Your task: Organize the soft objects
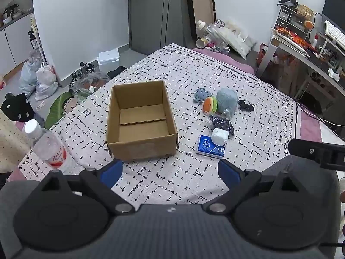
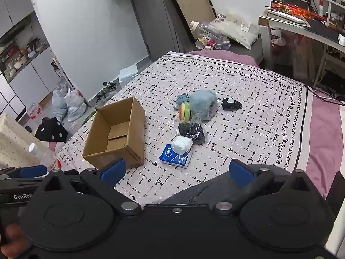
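An open, empty cardboard box [image 1: 141, 120] [image 2: 117, 135] stands on the patterned bedspread [image 1: 194, 73]. To its right lie soft things: a blue tissue pack [image 1: 210, 147] [image 2: 175, 156], a white wad [image 1: 219, 136] [image 2: 182, 144], a dark bagged item [image 1: 222, 123] [image 2: 192, 131], an orange-green plush [image 1: 209, 104] [image 2: 185, 111], a grey-blue plush [image 1: 226, 101] [image 2: 203, 104], a small blue plush [image 1: 200, 93] [image 2: 182, 98] and a black item [image 1: 245, 105] [image 2: 231, 104]. My left gripper [image 1: 170, 171] is open and empty, near the box's front. My right gripper [image 2: 176, 172] is open and empty, in front of the tissue pack.
A clear water bottle [image 1: 46, 144] [image 2: 46, 156] stands at the bed's left corner. Bags [image 1: 41, 79] and clutter lie on the floor to the left. A desk [image 1: 306, 49] stands at the right. The right gripper's body [image 1: 319, 153] shows at the left wrist view's right edge.
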The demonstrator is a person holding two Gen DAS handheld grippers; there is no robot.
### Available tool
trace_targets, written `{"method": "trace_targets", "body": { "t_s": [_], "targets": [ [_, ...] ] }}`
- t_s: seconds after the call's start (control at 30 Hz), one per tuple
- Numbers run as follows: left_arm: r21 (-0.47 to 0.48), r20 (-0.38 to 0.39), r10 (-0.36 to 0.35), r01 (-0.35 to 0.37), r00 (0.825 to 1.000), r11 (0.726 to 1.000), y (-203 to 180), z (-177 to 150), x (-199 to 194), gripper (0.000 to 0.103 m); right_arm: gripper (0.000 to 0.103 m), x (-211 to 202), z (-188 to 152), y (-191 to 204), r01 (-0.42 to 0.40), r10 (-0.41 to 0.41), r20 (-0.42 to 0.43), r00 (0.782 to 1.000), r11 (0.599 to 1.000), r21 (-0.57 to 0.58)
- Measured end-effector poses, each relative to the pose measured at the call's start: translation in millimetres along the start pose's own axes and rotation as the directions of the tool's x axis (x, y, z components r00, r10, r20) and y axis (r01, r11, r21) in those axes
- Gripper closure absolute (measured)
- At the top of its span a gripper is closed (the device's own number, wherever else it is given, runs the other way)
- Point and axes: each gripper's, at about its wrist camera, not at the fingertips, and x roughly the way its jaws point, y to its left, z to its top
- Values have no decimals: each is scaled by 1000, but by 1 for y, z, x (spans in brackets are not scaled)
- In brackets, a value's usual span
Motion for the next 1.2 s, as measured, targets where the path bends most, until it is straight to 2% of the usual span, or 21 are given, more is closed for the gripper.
{"method": "trace_targets", "body": {
  "t_s": [0.43,1.2],
  "targets": [
    [-11,3,-4,4,1000,1000,2,12,-7,9,0,0,3,4,11,-11,6,1000,1000,-8],
    [-17,21,-14,15,1000,1000,6,9,-9,9,0,-3,7,8,36,-35,19,999,999,-32]
  ]
}}
